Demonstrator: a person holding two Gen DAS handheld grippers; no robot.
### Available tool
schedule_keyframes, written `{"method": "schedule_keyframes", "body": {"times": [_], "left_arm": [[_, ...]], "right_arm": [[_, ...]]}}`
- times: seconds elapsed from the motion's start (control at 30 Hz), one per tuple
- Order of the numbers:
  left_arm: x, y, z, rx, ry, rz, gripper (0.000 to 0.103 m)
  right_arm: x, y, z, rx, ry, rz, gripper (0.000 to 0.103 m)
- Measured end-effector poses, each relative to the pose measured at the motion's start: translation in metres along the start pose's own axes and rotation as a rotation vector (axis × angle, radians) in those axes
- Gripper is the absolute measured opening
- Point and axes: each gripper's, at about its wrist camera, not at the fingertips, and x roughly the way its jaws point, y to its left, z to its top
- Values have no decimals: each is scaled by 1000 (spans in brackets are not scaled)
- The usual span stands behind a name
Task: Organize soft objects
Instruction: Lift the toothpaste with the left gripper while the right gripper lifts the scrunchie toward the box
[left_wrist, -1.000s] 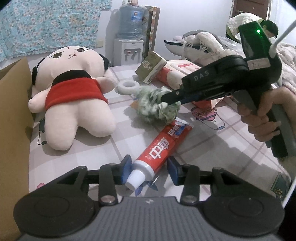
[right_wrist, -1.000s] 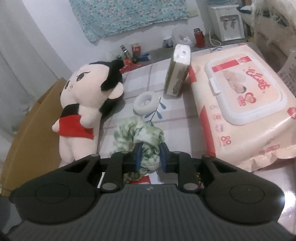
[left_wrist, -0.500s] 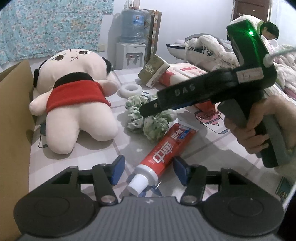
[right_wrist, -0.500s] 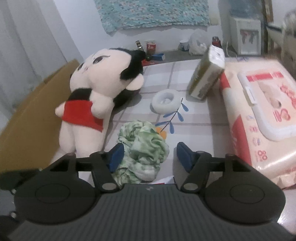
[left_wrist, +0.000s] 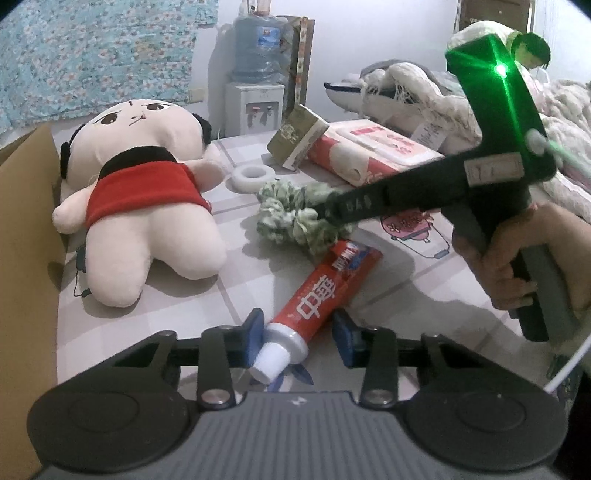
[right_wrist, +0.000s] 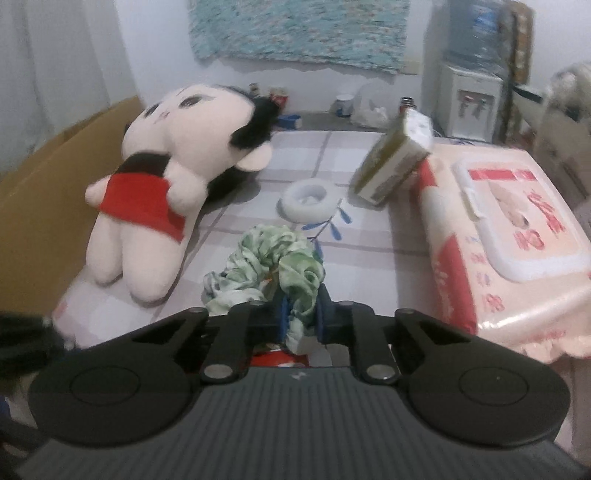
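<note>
The table (left_wrist: 388, 295) carries six items, one of each: a plush doll, a fabric scrunchie, a toothpaste tube, a white ring, a wet-wipe pack and a small carton.

The plush doll (left_wrist: 144, 206) is cream pile fabric with a round head, black hair patches, a red felt-like top and two stubby legs. It lies on its back along the left edge of the table, just beside a brown cardboard wall (left_wrist: 26, 229).

The scrunchie (right_wrist: 269, 258) is a gathered ring of thin green-and-white printed cloth, heavily ruffled. It sits near the middle of the table, between the doll and the wet-wipe pack. The right gripper (right_wrist: 301, 314) has just been closing, and its blue pads are clamped on one fold of the scrunchie. The rest of the cloth bunches ahead of the fingers.

The toothpaste tube (left_wrist: 317, 299) is glossy red plastic with a white conical shoulder and white cap, lying flat near the near edge. Its far end touches the scrunchie. The left gripper (left_wrist: 297, 332) has just been closing, and its jaws straddle the cap end. The left pad touches the tube shoulder; the right pad stands clear, so no grip is made.

The white ring (right_wrist: 308, 201) is a smooth, low annulus beyond the scrunchie. The carton (right_wrist: 395, 162) is olive and white, rectangular, tilted against the wet-wipe pack (right_wrist: 509, 240), a soft pink film pillow with a rigid white flip lid at the right edge.
</note>
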Motion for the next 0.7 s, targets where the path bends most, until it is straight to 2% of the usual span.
{"method": "schedule_keyframes", "body": {"times": [0.1, 0.17, 0.4, 0.5, 0.63, 0.7], "left_arm": [[-5, -3, -1, -29, 19, -15, 31], [-9, -4, -3, -48, 29, -57, 27], [-28, -4, -16, -65, 17, -17, 26], [-48, -8, -18, -76, -31, -4, 26], [-77, -11, -18, -124, -75, 13, 26], [-93, -11, -15, -144, -93, 18, 26]], "right_arm": [[-10, -11, 3, 38, -49, -21, 10], [-20, -20, 8, 68, -84, -15, 10], [-35, -50, 11, 176, -107, 21, 10], [-46, -53, 12, 207, -128, 82, 10], [-77, -42, 18, 204, -146, 205, 10], [-93, -33, 21, 180, -188, 217, 10]]}}
